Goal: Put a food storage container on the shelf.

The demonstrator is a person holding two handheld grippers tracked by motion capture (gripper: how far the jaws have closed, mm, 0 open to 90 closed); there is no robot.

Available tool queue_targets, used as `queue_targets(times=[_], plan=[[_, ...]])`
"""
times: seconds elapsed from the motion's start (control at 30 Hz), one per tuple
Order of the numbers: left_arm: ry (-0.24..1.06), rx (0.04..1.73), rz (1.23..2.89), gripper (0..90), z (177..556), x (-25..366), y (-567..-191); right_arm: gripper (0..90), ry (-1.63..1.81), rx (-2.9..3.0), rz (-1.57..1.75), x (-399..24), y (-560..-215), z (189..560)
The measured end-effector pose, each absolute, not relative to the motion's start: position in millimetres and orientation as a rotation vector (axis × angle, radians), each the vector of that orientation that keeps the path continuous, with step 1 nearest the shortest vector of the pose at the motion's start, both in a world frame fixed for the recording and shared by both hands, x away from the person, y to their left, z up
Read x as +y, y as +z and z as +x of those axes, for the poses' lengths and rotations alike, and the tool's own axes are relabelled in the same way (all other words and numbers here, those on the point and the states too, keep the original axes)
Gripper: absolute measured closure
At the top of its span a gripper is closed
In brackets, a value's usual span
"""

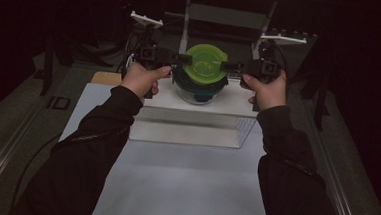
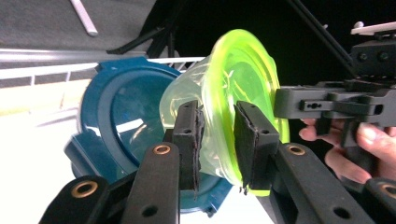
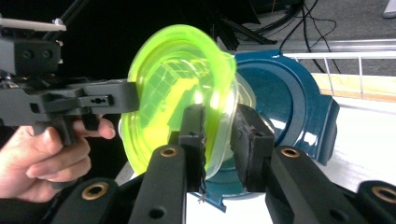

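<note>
A lime-green soft bowl-like lid [image 1: 206, 63] sits on top of a dark blue container [image 1: 199, 90] that stands on a white raised block [image 1: 187, 120]. My left gripper [image 1: 186, 59] reaches its left rim and my right gripper [image 1: 227, 66] its right rim. In the left gripper view the green rim [image 2: 243, 70] runs between the jaws of the left gripper [image 2: 217, 137], and the pads stand a little apart from it, open. In the right gripper view the right gripper [image 3: 219, 140] straddles the green rim [image 3: 173, 84] the same way, with the blue container [image 3: 289, 102] behind.
The block rests on a white sheet [image 1: 183, 187] that covers the table. A metal frame [image 1: 229, 14] stands close behind the container. Dark floor and cables lie around the table. Both sleeved forearms cross the sheet from the front edge.
</note>
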State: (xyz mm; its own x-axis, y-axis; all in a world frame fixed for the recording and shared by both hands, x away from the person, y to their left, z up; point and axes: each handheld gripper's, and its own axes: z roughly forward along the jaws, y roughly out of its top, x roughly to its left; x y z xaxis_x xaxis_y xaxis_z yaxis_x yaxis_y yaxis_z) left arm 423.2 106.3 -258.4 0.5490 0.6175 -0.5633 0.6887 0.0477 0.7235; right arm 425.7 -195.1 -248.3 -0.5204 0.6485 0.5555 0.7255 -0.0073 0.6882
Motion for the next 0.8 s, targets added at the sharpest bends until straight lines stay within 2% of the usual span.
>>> queue_targets(times=[0.27,0.4,0.47,0.7,0.8], plan=[[-0.073,1.148,1.605,66.4,435.5,104.5,-261.2,69.3,-1.557,-2.135,-1.555,-194.2,-248.0,438.2],[-0.064,1.159,1.608,59.5,438.4,104.2,-264.2,67.3,-1.543,-2.141,-1.564,-194.4,-248.4,443.5],[-0.073,1.166,1.593,55.4,439.5,104.9,-266.0,63.2,-1.545,-2.136,-1.568,-194.8,-249.8,447.3],[-0.048,1.169,1.573,49.1,437.5,110.4,-264.3,58.7,-1.570,-2.128,-1.595,-195.6,-249.8,449.2],[-0.022,1.147,1.540,39.6,433.4,116.8,-261.0,51.9,-1.596,-2.137,-1.584,-200.1,-244.1,445.7]])
